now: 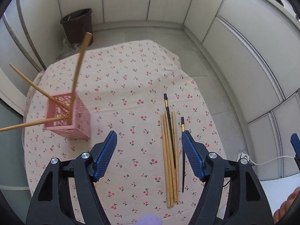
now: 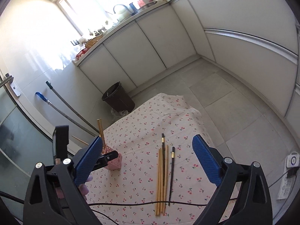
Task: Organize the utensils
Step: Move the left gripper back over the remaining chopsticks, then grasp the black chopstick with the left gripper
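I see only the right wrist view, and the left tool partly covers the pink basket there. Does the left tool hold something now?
Observer: No. In the left wrist view the left tool is open, and only the cherry-print cloth shows between its jaws.
Operator: How many chopsticks are in the basket?
Observer: Three wooden chopsticks stand in the pink basket, each leaning in a different direction.
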Demonstrator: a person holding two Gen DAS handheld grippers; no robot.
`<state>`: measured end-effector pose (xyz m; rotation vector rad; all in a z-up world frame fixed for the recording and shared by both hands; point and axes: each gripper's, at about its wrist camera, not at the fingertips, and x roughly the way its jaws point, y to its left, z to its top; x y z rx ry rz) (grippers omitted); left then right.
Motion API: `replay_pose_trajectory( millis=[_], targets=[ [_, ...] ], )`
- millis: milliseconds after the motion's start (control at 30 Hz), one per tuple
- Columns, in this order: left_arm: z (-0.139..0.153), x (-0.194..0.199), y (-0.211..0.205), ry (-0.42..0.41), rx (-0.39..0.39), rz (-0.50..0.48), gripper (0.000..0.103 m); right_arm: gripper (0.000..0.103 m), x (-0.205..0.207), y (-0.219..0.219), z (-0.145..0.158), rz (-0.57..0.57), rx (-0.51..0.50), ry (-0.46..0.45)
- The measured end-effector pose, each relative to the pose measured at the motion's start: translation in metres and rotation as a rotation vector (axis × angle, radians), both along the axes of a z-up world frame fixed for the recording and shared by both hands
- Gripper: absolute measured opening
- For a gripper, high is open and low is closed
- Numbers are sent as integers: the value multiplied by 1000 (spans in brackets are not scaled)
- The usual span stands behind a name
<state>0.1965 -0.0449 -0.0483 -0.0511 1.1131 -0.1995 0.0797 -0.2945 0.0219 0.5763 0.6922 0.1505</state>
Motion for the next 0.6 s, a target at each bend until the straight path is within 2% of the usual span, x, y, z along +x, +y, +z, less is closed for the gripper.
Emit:
replay_pose_trajectory(
  millis=[200,400,500,600],
  targets=[
    [-50,36,-42,128,49,-25,74,94,0,-40,-15,-60,94,74],
    [-76,74,-70,119,81,-17,74,94,6,-56,-40,-92,150,152],
    [-87,92,-70,114,24,21,72,94,12,-51,-51,-80,151,205],
    [-100,109,-71,125,10,57,63,94,19,-42,-63,-42,157,248]
  ],
)
